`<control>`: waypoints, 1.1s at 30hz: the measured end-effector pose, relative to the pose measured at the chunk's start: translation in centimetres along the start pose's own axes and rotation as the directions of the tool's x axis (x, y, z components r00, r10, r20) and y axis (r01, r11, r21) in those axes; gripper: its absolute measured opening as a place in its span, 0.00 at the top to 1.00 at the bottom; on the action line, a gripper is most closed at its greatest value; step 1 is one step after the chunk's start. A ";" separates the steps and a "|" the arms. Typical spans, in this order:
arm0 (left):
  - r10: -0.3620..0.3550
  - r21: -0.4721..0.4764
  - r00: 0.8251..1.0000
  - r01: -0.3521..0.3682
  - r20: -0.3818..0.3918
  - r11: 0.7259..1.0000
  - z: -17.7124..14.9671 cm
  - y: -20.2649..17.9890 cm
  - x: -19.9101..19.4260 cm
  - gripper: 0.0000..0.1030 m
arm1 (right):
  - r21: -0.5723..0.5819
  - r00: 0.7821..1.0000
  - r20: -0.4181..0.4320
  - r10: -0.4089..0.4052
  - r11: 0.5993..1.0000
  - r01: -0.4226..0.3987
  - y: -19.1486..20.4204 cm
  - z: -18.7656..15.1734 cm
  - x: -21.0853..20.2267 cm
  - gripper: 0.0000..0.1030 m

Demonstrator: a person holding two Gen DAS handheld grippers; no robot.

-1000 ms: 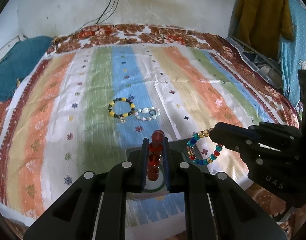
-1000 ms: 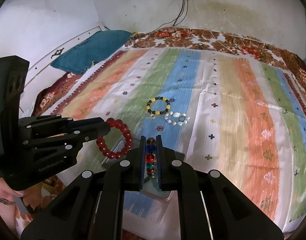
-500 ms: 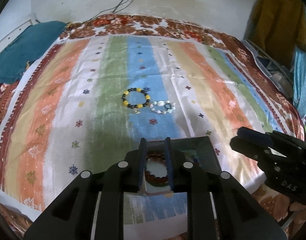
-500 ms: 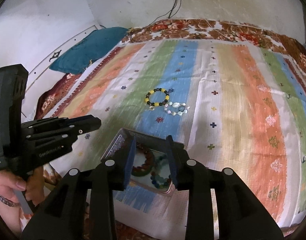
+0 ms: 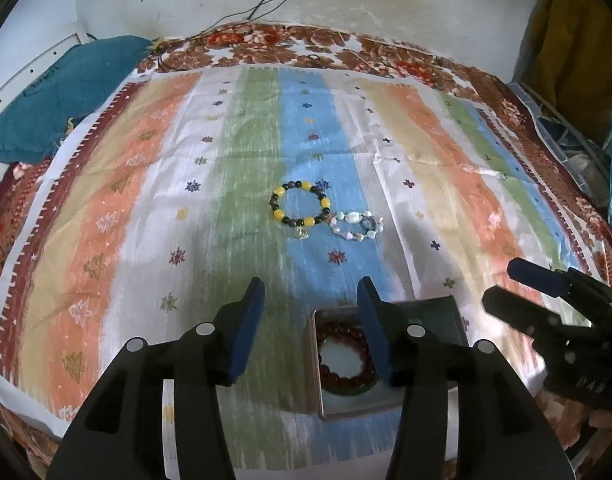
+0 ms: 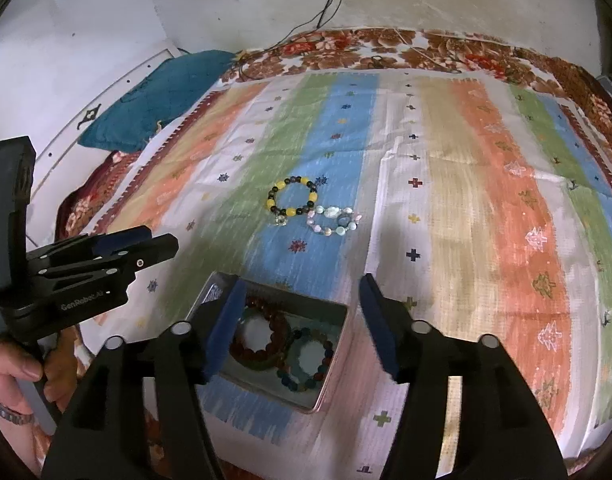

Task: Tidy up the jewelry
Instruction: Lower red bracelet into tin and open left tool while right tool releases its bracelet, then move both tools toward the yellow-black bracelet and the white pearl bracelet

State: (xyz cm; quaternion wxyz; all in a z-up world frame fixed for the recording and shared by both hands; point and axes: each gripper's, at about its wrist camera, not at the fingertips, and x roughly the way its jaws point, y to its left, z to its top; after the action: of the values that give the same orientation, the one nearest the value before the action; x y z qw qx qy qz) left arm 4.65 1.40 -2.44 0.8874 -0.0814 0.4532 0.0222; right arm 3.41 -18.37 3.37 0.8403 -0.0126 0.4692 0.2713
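Dark red, glossy beads: the red beaded bracelet (image 5: pixel 348 354) lies flat as a ring inside the shallow rectangular metal tin (image 5: pixel 386 404), left half of the tin, partly behind the right finger of the left gripper (image 5: pixel 311 322). Left wrist view: that gripper's jaws are opening, nothing between the blue pads; only striped bedspread (image 5: pixel 146 240) and the tin's left edge show in the gap. The tin sits near the spread's front edge, long axis running left to right. Farther back on the blue stripe lies the yellow-and-black beaded bracelet (image 5: pixel 300 204), flat, its small clear charm pointing toward the camera. Just beside it to the right, touching or nearly so, lies the pale white-and-blue stone bracelet (image 5: pixel 356 226), squashed to an oval with long axis left to right. The right gripper (image 5: pixel 506 284) enters at the right edge, fingers apart.

Right wrist view: right gripper (image 6: pixel 302 316) jaws opening, empty, standing over the tin (image 6: pixel 330 384). Tin appears skewed, long axis running from upper left to lower right. Inside, red bracelet (image 6: pixel 260 338) left, multicoloured beaded bracelet (image 6: pixel 312 364) right, both flat, touching. Yellow-and-black bracelet (image 6: pixel 292 200) and pale bracelet (image 6: pixel 334 222) remain on the spread beyond. Left gripper (image 6: pixel 158 242) at left, fingers pointing right, held by a hand (image 6: pixel 14 372).
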 end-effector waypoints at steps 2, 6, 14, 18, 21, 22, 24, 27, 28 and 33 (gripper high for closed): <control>0.014 0.006 1.000 -0.015 0.007 1.000 0.4 -0.2 0.2 0.50 | -0.002 1.000 -0.006 -0.009 1.000 0.009 -0.1 0.4 0.5 0.38; 0.027 -0.003 1.000 -0.027 -0.008 1.000 1.2 0.2 1.2 0.45 | -0.005 1.000 -0.012 -0.027 1.000 0.026 -0.5 1.0 1.1 0.38; 0.055 -0.011 0.998 -0.056 -0.035 0.998 3.0 0.7 3.4 0.42 | 0.001 0.997 -0.051 -0.060 0.998 0.060 -1.5 2.4 3.3 0.37; 0.073 -0.015 0.997 -0.073 -0.039 0.997 3.6 0.7 4.2 0.41 | 0.012 0.994 -0.086 -0.065 0.998 0.066 -2.3 3.2 5.0 0.37; 0.054 -0.029 0.998 -0.055 -0.031 0.998 4.0 0.8 4.3 0.41 | -0.005 0.992 -0.090 -0.090 0.996 0.090 -2.4 3.8 5.7 0.37; 0.053 -0.028 0.998 -0.054 -0.030 0.998 4.1 0.8 4.3 0.40 | -0.006 0.992 -0.096 -0.087 0.996 0.087 -2.4 3.9 6.0 0.37; 0.056 -0.020 0.998 -0.057 -0.030 0.998 4.3 0.7 4.6 0.40 | -0.010 0.991 -0.102 -0.090 0.996 0.090 -2.4 4.1 6.5 0.37; 0.059 -0.014 0.997 -0.060 -0.046 0.998 4.4 0.8 5.4 0.40 | -0.018 0.990 -0.106 -0.093 0.996 0.092 -2.4 4.4 6.9 0.34; 0.058 -0.012 0.997 -0.059 -0.057 0.998 4.5 0.9 5.8 0.40 | -0.018 0.990 -0.107 -0.093 0.996 0.091 -2.4 4.4 7.0 0.34; 0.042 -0.046 0.994 -0.047 -0.105 0.998 4.7 1.8 7.4 0.40 | -0.002 0.989 -0.126 -0.079 0.997 0.079 -2.8 4.8 8.1 0.34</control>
State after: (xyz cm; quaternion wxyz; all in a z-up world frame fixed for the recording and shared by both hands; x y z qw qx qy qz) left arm 12.58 3.66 -5.91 0.8597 -0.0939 0.4998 0.0487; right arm 11.78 -15.88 -1.02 0.8191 -0.0472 0.5209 0.2358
